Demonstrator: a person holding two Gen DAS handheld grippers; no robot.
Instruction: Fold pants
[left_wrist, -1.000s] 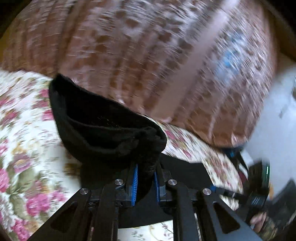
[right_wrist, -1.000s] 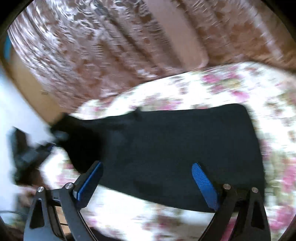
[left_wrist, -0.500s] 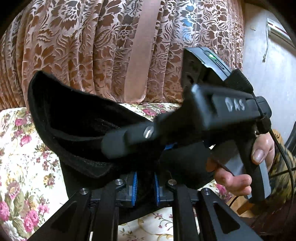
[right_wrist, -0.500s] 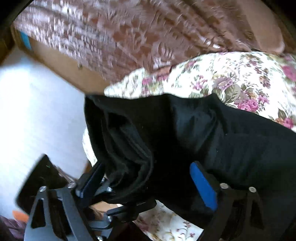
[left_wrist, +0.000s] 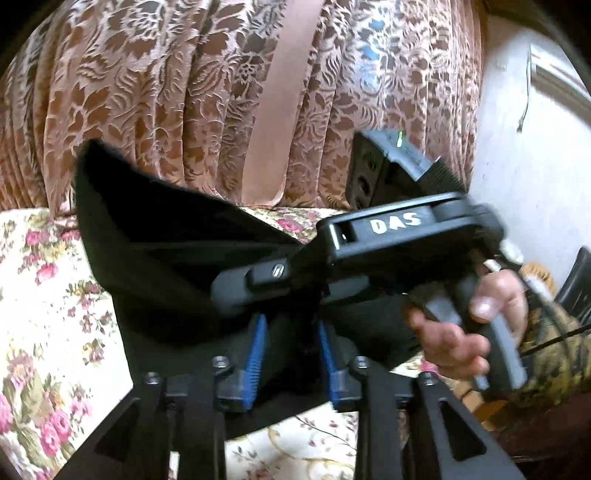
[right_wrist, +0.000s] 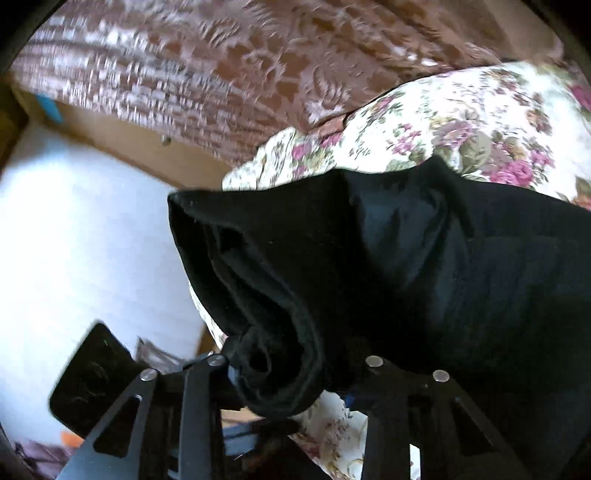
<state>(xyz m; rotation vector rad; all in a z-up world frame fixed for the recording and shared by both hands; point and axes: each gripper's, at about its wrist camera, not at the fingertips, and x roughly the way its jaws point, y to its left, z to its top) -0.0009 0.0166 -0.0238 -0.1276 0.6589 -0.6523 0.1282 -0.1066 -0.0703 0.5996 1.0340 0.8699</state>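
Black pants (left_wrist: 155, 236) lie on a flowered bed cover (left_wrist: 44, 314), with one end lifted and bunched. My left gripper (left_wrist: 291, 354) has that bunched cloth between its blue pads (left_wrist: 256, 354); its jaws are opening and the pads stand off the cloth. The right gripper's black body (left_wrist: 388, 229) crosses the left wrist view, held by a hand (left_wrist: 454, 332), and its tip is buried in the cloth. In the right wrist view the right gripper (right_wrist: 291, 373) is closing on a thick roll of the pants (right_wrist: 443, 277), which hides its pads.
A brown patterned curtain (left_wrist: 166, 92) hangs behind the bed. A white wall (left_wrist: 524, 166) stands to the right. The flowered cover (right_wrist: 461, 122) ends at an edge near the bunched cloth. A black device (right_wrist: 88, 373) sits low at the left.
The right gripper swung in to the lifted end of the pants and its jaws narrowed from wide apart onto the roll. The left gripper's pads have parted.
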